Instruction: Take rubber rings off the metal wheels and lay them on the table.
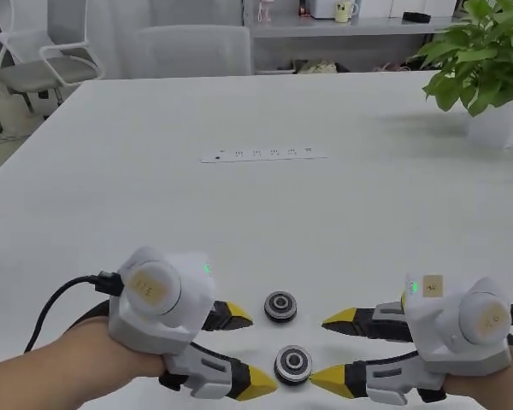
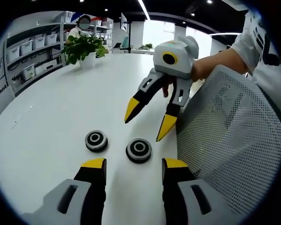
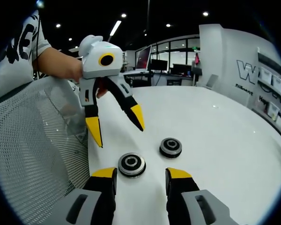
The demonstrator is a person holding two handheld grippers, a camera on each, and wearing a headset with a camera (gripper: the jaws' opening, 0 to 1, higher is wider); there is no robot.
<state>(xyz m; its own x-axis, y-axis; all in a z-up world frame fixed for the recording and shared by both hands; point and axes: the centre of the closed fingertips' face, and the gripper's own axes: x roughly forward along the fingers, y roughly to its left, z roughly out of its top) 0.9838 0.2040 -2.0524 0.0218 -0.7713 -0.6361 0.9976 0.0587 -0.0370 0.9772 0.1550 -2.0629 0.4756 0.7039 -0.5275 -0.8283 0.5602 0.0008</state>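
White table is stretching away under your hands. You're holding the left claw and right claw spread apart and empty, tips facing each other. The near metal wheel is sitting between them and the far wheel just beyond, each wearing its rubber ring. Farther out, a power strip is lying mid-table.

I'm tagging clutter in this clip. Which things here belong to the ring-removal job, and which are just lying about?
Job in hand:
- near metal wheel and far metal wheel, rubber rings on both
- left gripper and right gripper, both open
- table

Lying about:
- power strip
- potted plant
- grey chair
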